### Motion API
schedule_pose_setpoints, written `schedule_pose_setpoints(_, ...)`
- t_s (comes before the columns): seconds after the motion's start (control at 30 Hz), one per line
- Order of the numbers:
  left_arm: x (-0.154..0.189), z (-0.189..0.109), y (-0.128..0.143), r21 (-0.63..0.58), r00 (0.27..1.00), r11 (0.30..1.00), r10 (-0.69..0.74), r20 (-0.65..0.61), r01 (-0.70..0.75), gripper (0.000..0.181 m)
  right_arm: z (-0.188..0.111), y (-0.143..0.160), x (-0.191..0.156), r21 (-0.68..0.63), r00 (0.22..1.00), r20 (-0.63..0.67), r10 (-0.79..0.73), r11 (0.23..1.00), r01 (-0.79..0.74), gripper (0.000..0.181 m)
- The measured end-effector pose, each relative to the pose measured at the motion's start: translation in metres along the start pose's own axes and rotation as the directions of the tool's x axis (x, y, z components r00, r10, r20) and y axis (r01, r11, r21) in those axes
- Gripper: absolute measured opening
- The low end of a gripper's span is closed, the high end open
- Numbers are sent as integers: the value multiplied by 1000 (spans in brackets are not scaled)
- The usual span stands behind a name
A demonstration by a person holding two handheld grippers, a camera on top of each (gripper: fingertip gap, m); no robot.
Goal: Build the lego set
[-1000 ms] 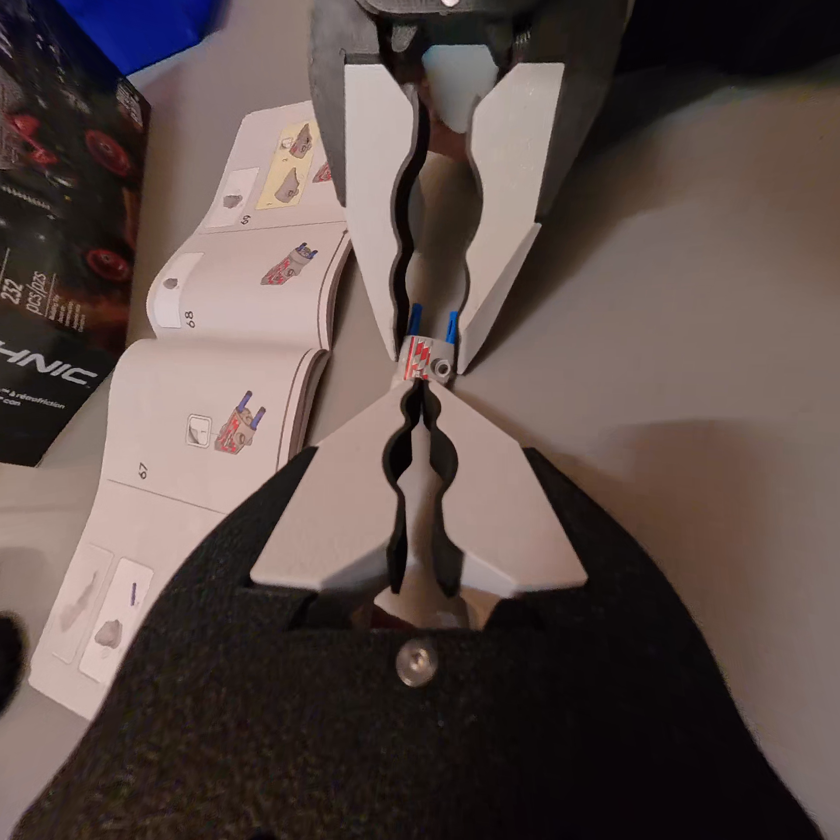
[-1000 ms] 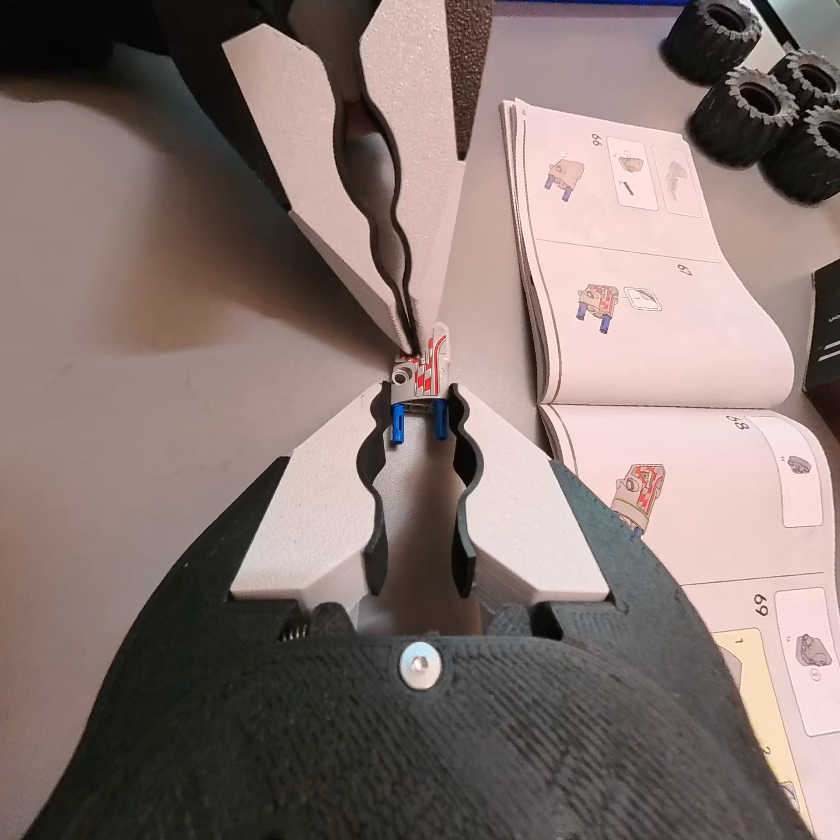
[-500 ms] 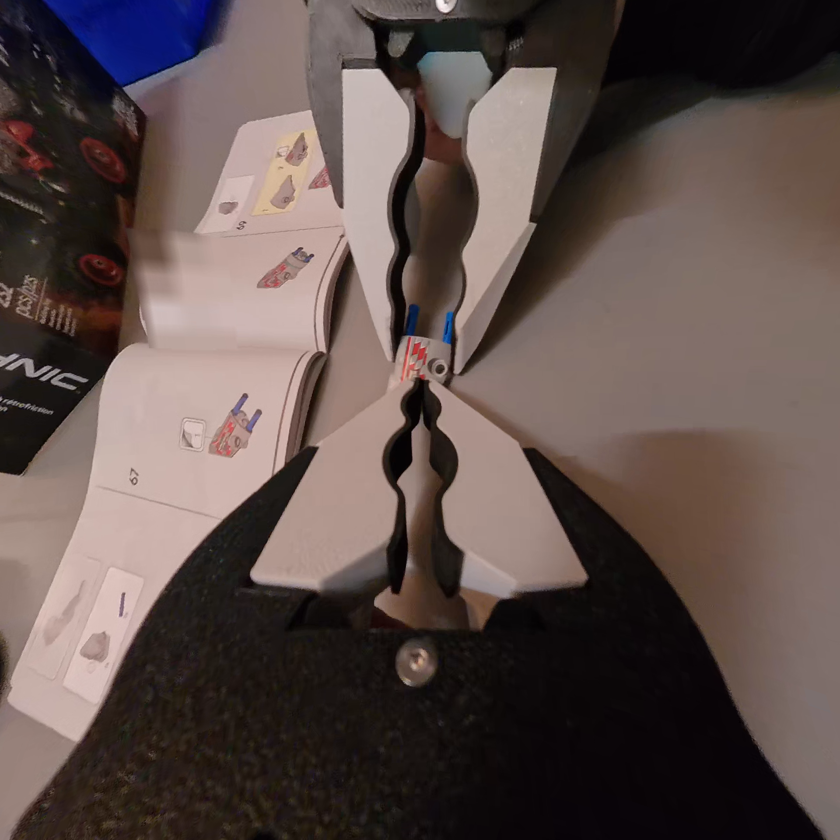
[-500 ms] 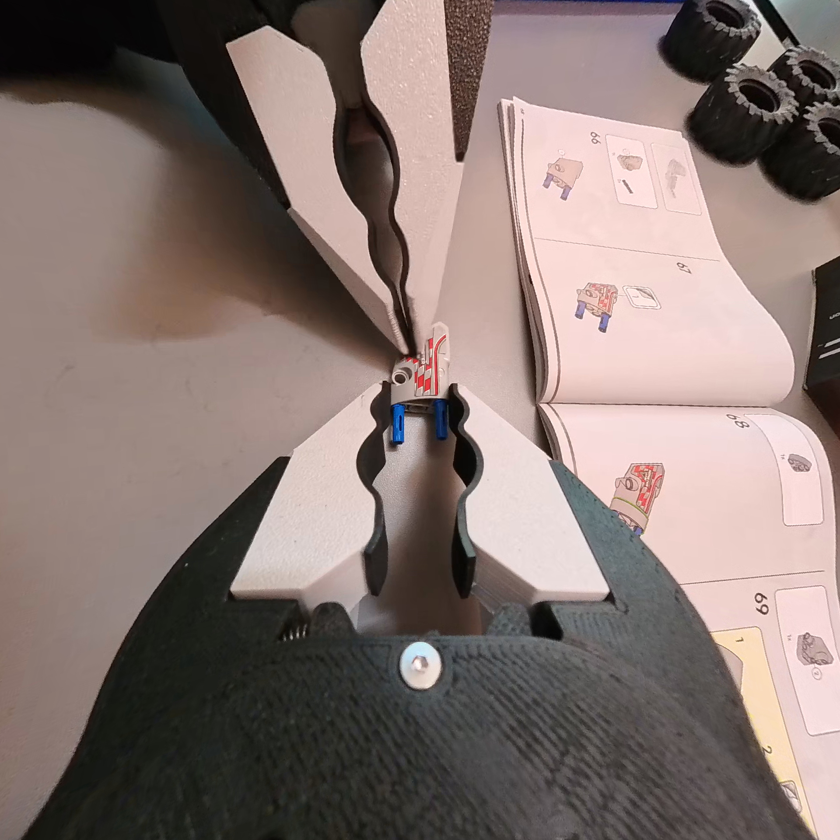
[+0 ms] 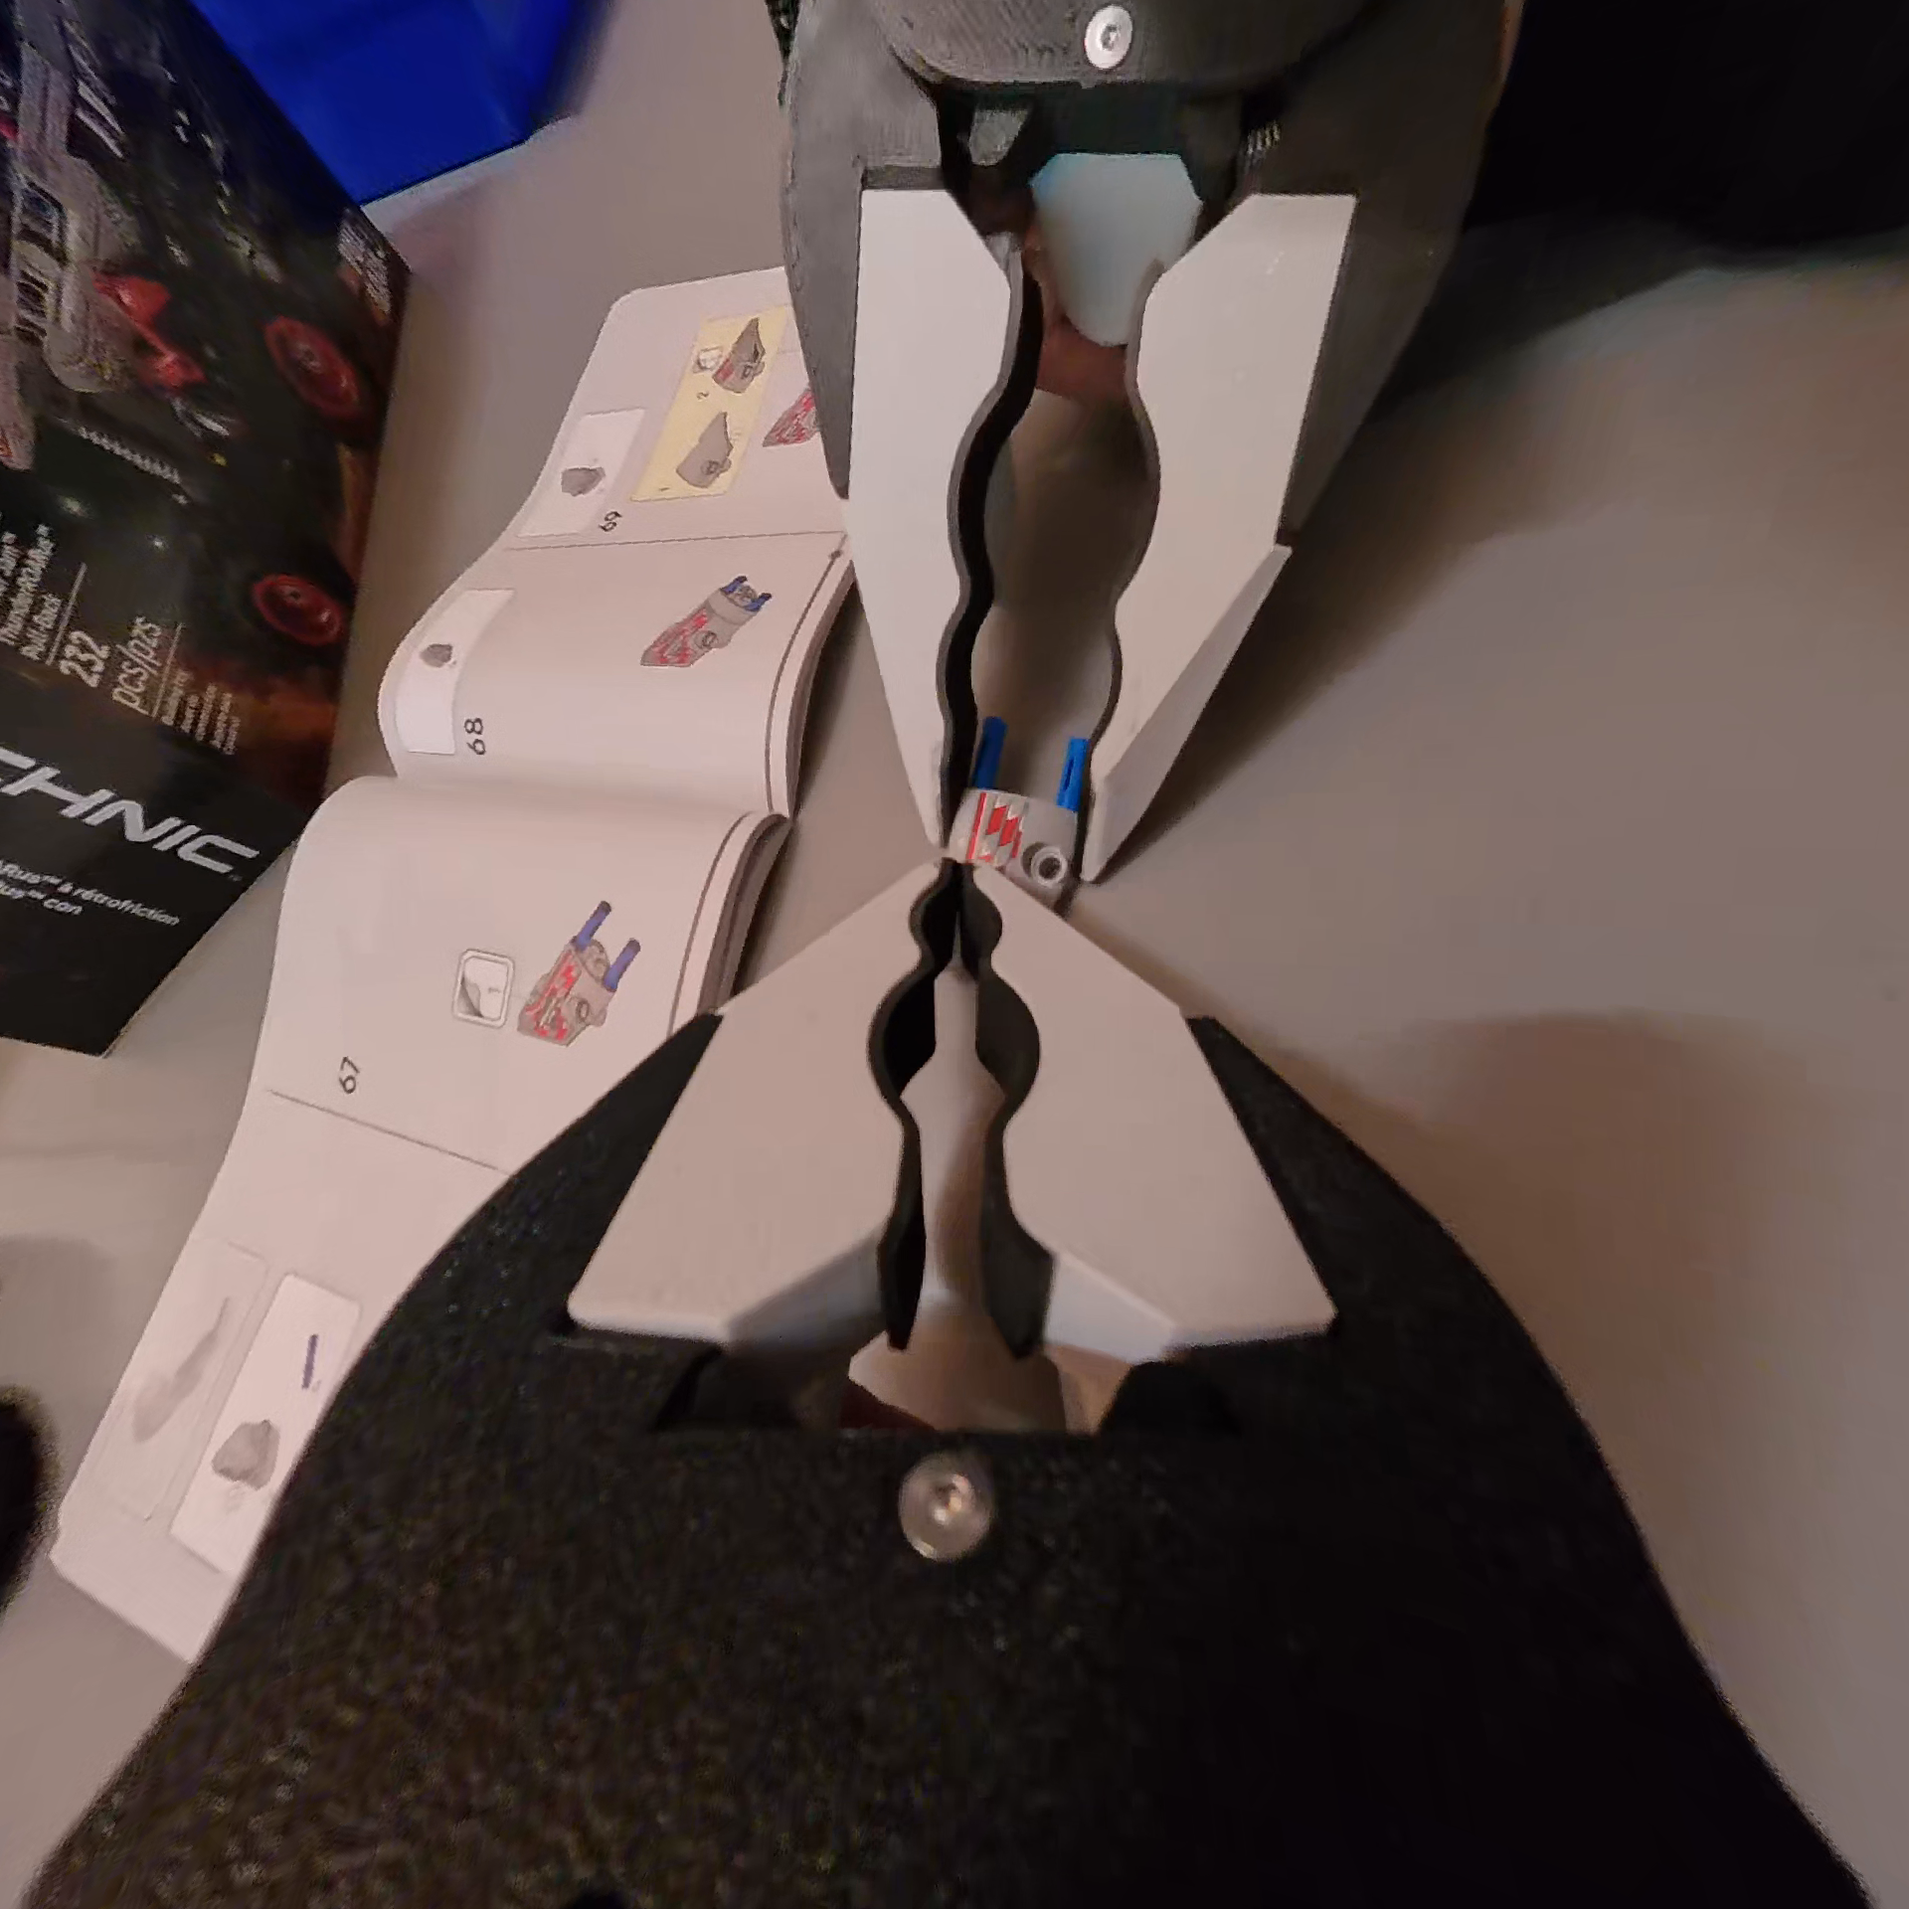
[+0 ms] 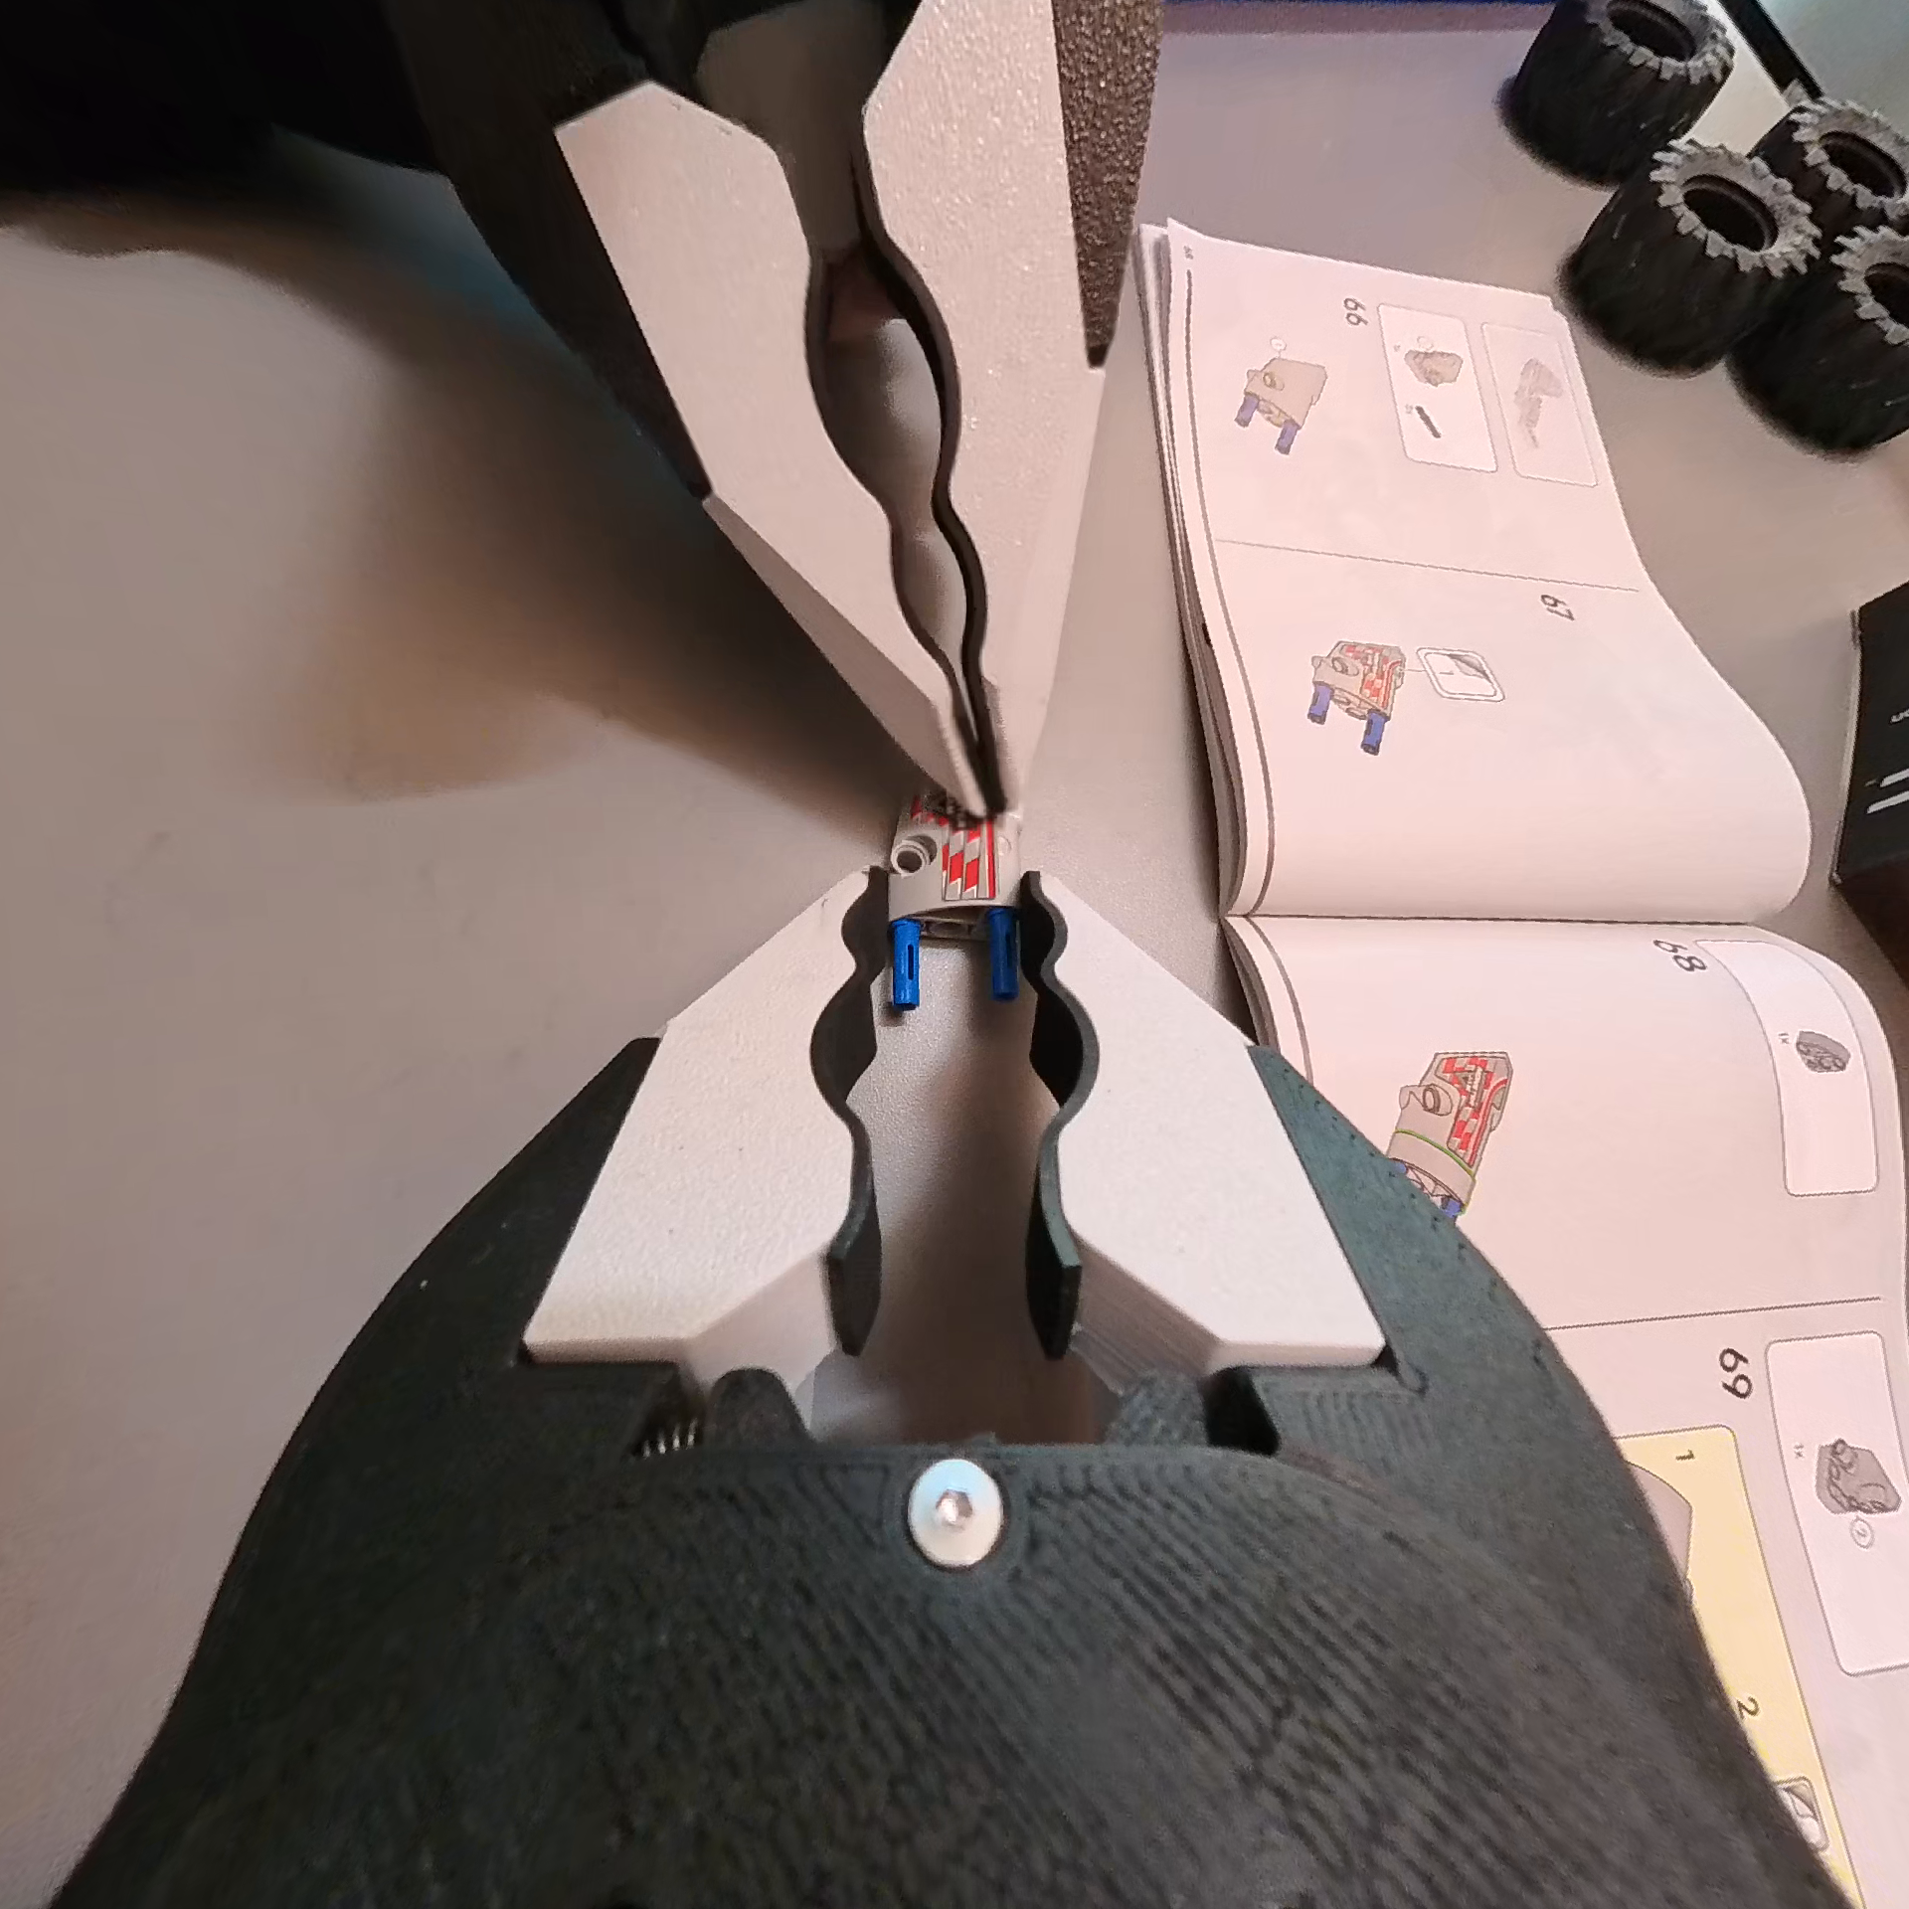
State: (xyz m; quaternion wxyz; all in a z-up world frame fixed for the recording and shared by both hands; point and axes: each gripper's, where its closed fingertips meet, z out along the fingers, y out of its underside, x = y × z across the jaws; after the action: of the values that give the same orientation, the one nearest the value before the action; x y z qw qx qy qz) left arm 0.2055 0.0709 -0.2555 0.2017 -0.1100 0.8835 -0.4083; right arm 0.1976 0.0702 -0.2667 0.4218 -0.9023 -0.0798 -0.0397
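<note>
A small grey lego piece (image 6: 956,868) has a red-and-white sticker on top and two blue pins (image 6: 904,966) pointing back toward the right wrist camera. My right gripper (image 6: 956,890) is shut on it at the fingertips, just above the grey table. My left gripper (image 6: 981,816) comes in from the opposite side, jaws shut, with its tips resting on the stickered top. In the left wrist view, the left gripper (image 5: 948,878) meets the piece (image 5: 1007,832) tip to tip, and the right gripper (image 5: 1018,842) holds it. I see nothing between the left jaws.
An open instruction booklet (image 6: 1446,723) lies right of the grippers and also shows in the left wrist view (image 5: 579,909). Several black tyres (image 6: 1704,227) stand at the far right. The dark set box (image 5: 155,517) and a blue object (image 5: 434,72) lie beyond the booklet. The grippers are tip to tip, or close to it.
The sticker end that stood up off the piece's far edge now lies flat. The left gripper's tips have shifted onto the piece's top. The right gripper has kept its hold.
</note>
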Motion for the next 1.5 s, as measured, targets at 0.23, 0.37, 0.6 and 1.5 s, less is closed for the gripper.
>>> schedule_pose_setpoints(0.23,4,4,-6,13,1000,1000,27,6,-28,0,0,0,0,0,1000,3,3,1000,-3,25)
schedule_pose_setpoints(0.37,8,8,-10,13,999,999,38,-1,-38,0,0,0,0,0,1000,2,2,1000,-2,25)
schedule_pose_setpoints(0.6,11,10,-14,27,998,998,57,-8,-57,0,0,0,0,0,1000,0,0,1000,0,24)
schedule_pose_setpoints(1.5,-48,-27,-15,185,959,971,-190,212,151,0,-4,-1,-9,1,998,-68,4,1000,-4,30)
